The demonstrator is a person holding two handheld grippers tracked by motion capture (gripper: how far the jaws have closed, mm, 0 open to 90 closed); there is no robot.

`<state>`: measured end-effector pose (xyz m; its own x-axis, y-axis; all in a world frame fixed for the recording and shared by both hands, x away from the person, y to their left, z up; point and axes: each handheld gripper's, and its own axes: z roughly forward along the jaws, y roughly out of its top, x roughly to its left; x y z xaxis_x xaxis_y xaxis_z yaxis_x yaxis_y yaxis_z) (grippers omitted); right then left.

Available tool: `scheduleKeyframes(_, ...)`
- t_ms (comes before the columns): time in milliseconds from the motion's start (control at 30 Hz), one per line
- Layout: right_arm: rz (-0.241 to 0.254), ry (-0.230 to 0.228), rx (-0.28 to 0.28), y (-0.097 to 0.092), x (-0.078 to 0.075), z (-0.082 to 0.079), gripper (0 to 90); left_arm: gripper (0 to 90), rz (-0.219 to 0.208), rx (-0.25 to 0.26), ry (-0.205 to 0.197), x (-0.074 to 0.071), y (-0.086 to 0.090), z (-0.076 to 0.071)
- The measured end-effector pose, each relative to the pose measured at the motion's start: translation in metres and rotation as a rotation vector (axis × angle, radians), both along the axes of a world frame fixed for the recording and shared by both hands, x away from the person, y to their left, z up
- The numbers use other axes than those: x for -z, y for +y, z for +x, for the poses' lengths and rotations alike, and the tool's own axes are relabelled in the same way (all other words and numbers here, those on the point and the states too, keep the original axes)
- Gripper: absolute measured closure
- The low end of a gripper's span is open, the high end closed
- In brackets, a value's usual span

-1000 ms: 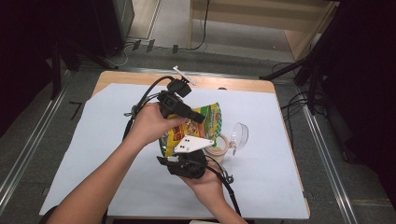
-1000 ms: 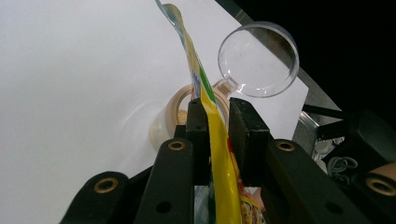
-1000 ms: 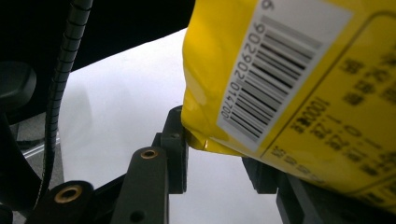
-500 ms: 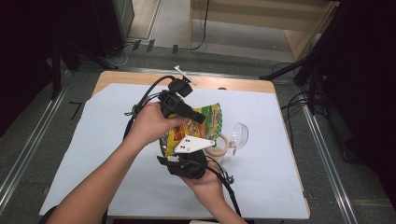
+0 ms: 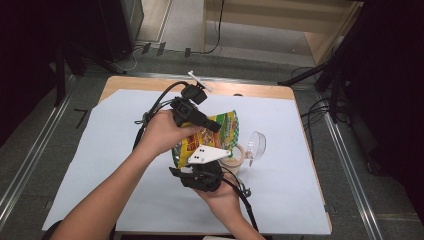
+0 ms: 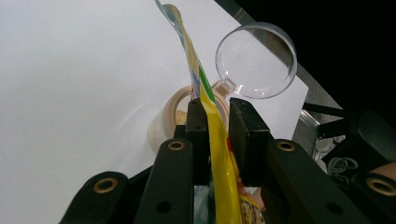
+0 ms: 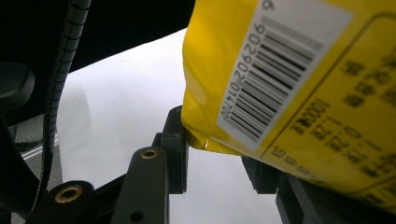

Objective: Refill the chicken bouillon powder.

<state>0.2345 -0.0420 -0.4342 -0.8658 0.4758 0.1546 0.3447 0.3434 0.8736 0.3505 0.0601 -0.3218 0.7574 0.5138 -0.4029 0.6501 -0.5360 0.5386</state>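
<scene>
White-covered worktop: your left tongs pinch the yellow pouch edge-on, your right tongs clamp its lower corner, keeping it upright over the open jar.

Left forearm crosses in from lower left; left gripper points right, jaws pinched close. Right hand low centre; right gripper points away, jaws clamped.

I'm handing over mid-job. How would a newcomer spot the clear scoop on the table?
Start at the white sheet covering the table and go to the yellow bag near its middle. Beside the bag stands a small tan cup, and the scoop sits just past it: see-through plastic with a round bowl.
</scene>
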Motion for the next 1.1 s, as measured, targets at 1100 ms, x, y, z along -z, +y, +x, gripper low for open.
scheduleKeyframes(1100, -0.014, -0.019, 0.003, -0.0007, -0.0021, -0.0008, 65.9, 79.0, -0.011, 0.005, 0.002, -0.0013, 0.0003, 0.0008)
